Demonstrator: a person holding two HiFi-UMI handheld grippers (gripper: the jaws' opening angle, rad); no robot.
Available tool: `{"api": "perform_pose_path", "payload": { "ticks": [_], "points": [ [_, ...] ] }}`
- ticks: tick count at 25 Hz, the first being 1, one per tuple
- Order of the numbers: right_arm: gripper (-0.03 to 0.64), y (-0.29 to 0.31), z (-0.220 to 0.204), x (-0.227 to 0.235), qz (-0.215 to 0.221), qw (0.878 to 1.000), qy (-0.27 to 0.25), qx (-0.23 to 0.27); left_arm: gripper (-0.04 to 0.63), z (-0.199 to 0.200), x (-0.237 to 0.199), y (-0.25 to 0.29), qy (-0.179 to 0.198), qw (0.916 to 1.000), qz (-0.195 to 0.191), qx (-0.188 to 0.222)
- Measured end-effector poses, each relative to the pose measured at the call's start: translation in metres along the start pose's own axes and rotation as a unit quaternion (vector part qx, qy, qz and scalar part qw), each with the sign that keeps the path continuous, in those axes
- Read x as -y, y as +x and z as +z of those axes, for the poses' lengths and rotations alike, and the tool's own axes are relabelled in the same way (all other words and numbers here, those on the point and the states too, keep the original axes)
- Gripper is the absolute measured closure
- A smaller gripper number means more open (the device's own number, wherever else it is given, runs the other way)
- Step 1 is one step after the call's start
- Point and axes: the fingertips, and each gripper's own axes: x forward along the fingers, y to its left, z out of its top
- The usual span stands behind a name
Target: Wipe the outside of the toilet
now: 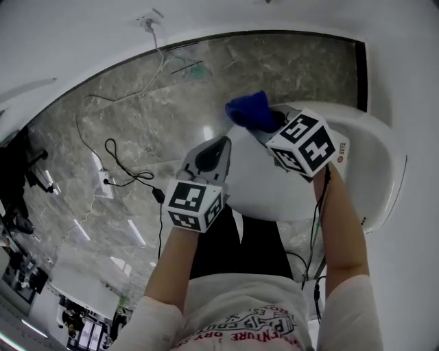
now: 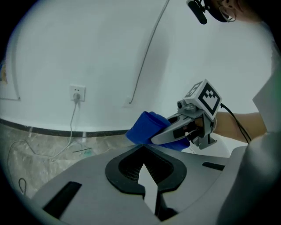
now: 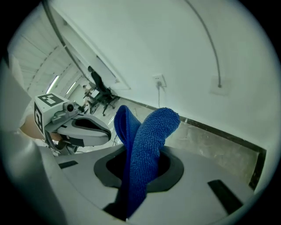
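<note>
The white toilet [image 1: 374, 164] stands at the right of the head view, seen from above. A folded blue cloth [image 1: 250, 110] sticks out of my right gripper [image 1: 264, 127], which is shut on it over the toilet's far left edge. The cloth [image 3: 147, 145] rises thick and doubled from between the jaws in the right gripper view. My left gripper [image 1: 209, 154] hovers just left of the toilet, a short way from the cloth [image 2: 145, 125]. Its jaws [image 2: 142, 151] are together with nothing between them. I cannot tell whether the cloth touches the toilet.
A wall socket [image 1: 147, 19] with a hanging cable sits on the white wall beyond the toilet. A power strip [image 1: 104, 184] and black cords lie on the marble floor [image 1: 137, 116] to the left. Office chairs [image 3: 103, 94] stand far off.
</note>
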Motion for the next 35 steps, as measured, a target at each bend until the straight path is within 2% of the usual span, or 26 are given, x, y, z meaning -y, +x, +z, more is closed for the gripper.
{"api": "perform_pose_path", "payload": {
  "ticks": [4, 8, 12, 15, 17, 20, 24, 26, 29, 32, 35],
  "points": [
    [0.546, -0.049, -0.013, 0.030, -0.041, 0.995, 0.072, 0.053, 0.588, 0.027, 0.034, 0.028, 0.056, 0.9970, -0.047, -0.027],
    [0.545, -0.087, -0.032, 0.046, -0.093, 0.980, 0.146, 0.100, 0.588, 0.048, 0.064, 0.052, 0.119, 0.9854, -0.105, -0.062],
    [0.545, -0.120, -0.064, 0.050, -0.130, 0.958, 0.215, 0.137, 0.588, 0.057, 0.100, 0.071, 0.184, 0.9675, -0.147, -0.091],
    [0.546, -0.141, -0.095, 0.045, -0.155, 0.941, 0.255, 0.161, 0.588, 0.053, 0.128, 0.079, 0.215, 0.9566, -0.164, -0.109],
    [0.545, -0.153, -0.117, 0.041, -0.181, 0.925, 0.282, 0.179, 0.588, 0.048, 0.147, 0.084, 0.233, 0.9481, -0.179, -0.122],
    [0.545, -0.170, -0.157, 0.030, -0.216, 0.895, 0.330, 0.209, 0.588, 0.031, 0.182, 0.090, 0.259, 0.9315, -0.213, -0.142],
    [0.545, -0.197, -0.228, 0.005, -0.249, 0.848, 0.391, 0.255, 0.588, -0.009, 0.245, 0.089, 0.289, 0.9079, -0.253, -0.168],
    [0.545, -0.216, -0.266, -0.011, -0.278, 0.821, 0.412, 0.281, 0.588, -0.033, 0.278, 0.083, 0.306, 0.8928, -0.277, -0.181],
    [0.546, -0.254, -0.316, -0.034, -0.341, 0.771, 0.430, 0.322, 0.588, -0.061, 0.326, 0.077, 0.335, 0.8695, -0.310, -0.190],
    [0.545, -0.292, -0.367, -0.058, -0.391, 0.732, 0.442, 0.341, 0.588, -0.083, 0.374, 0.074, 0.348, 0.8566, -0.331, -0.189],
    [0.546, -0.323, -0.414, -0.081, -0.420, 0.695, 0.460, 0.359, 0.588, -0.103, 0.420, 0.069, 0.366, 0.8418, -0.348, -0.190]
  ]
}}
